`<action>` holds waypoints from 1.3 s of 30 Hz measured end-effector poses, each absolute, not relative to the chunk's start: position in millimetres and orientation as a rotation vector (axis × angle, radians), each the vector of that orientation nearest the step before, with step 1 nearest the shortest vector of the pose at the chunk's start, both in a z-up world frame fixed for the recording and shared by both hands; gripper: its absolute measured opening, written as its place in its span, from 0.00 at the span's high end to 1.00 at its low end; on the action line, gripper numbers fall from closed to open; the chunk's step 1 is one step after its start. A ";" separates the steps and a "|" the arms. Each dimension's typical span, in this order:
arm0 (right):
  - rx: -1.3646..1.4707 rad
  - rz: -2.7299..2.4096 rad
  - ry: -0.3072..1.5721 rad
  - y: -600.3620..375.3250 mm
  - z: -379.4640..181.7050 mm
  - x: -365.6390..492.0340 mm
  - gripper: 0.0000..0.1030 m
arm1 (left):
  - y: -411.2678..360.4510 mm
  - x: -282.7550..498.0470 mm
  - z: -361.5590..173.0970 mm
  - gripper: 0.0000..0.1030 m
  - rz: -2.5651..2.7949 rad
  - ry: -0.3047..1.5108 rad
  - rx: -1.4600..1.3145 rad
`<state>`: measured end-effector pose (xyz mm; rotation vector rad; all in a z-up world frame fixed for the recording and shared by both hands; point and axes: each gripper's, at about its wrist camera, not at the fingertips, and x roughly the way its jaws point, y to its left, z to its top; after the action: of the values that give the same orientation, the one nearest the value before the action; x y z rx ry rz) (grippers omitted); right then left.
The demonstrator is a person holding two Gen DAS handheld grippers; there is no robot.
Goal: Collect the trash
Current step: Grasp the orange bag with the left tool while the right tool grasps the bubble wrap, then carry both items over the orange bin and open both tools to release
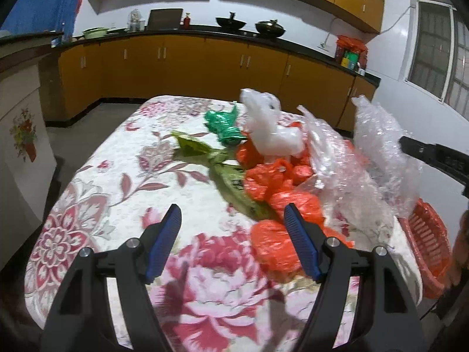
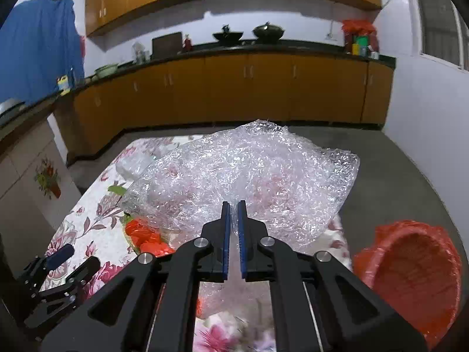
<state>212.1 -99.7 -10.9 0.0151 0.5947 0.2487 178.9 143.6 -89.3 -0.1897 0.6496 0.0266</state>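
Two grippers over the floral tabletop (image 1: 96, 182), and trash all across its right half. The right gripper (image 2: 233, 209) has its blue fingers (image 2: 225, 234) pinched nearly together on a big crinkled sheet of clear bubble wrap (image 2: 263, 170), which stands up off the tabletop and billows out ahead of the fingers, past the tabletop's far right edge. From the left wrist view that same sheet rises in two peaks at the right, with the dark body of the right gripper reaching in just beside it. The left gripper (image 1: 233, 214) hangs above the cloth with its fingers (image 1: 171, 228) spread wide, nothing between them; its right finger sits in front of the orange pile. That pile is crumpled orange plastic bags (image 1: 275, 182), lying beside and partly under the bubble wrap. A long green wrapper (image 1: 222, 170) lies diagonally along the pile's left side, a crumpled darker green bag (image 1: 225, 126) sits just beyond it, and a wad of white plastic (image 1: 272, 129) stands on the far end of the orange heap. Off the tabletop's right edge sits a red woven basket (image 2: 416, 272) lined with an orange bag, mouth open, near the bubble wrap but apart from it.
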 end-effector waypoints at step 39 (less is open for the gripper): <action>0.143 0.003 0.541 -216.1 -8.9 141.6 0.94 | 25.9 197.7 -63.4 0.73 -0.287 0.677 -0.101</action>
<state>141.6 -216.1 -8.9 0.1433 0.5411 0.0032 197.7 25.9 -63.4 -0.1013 0.6769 -0.2870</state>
